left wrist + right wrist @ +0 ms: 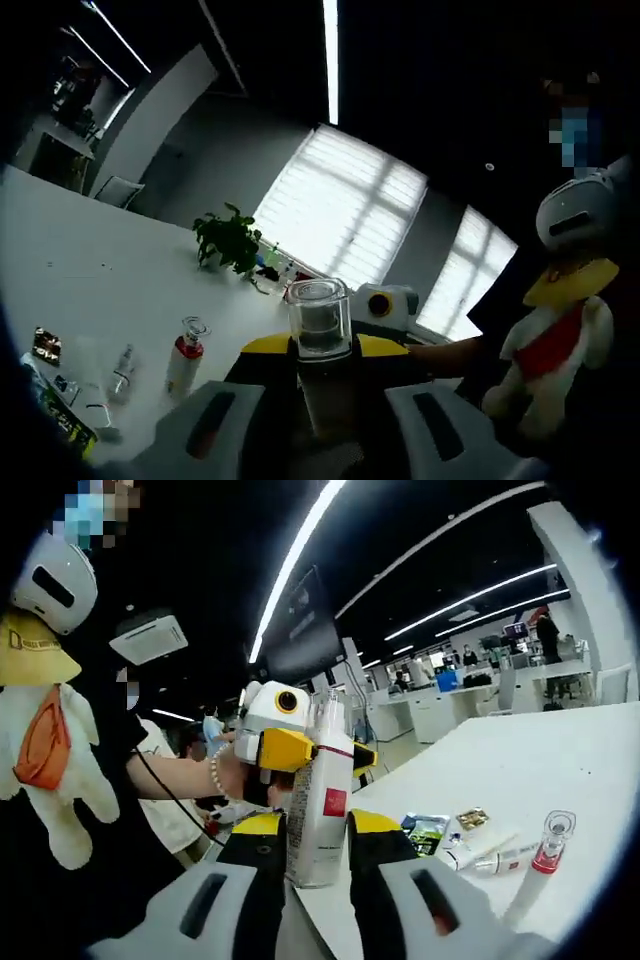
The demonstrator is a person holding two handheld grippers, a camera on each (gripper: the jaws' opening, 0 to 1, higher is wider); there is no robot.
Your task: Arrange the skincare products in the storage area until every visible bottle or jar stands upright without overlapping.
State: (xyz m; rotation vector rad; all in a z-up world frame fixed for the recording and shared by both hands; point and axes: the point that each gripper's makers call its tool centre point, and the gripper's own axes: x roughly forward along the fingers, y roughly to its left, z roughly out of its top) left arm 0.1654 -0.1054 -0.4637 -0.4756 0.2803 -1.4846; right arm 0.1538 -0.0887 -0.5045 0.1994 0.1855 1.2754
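My left gripper (320, 350) is shut on a clear-capped bottle (318, 318) that stands upright between its yellow-tipped jaws, held up off the white table (90, 270). My right gripper (318, 825) is shut on a tall white bottle with a red label (322, 800), also lifted. Behind that bottle the left gripper (285, 748) shows in a hand. On the table stands a red-banded bottle with a clear cap (184, 357) (545, 865). Next to it are a small clear bottle (122, 372), lying tubes (490, 855) and flat sachets (45, 346) (428, 830).
A potted green plant (230, 240) stands at the table's far side near bright blinds. A white plush toy with a yellow bib (560, 340) (50, 710) hangs on the person. Desks and people fill the room beyond the table (560, 750).
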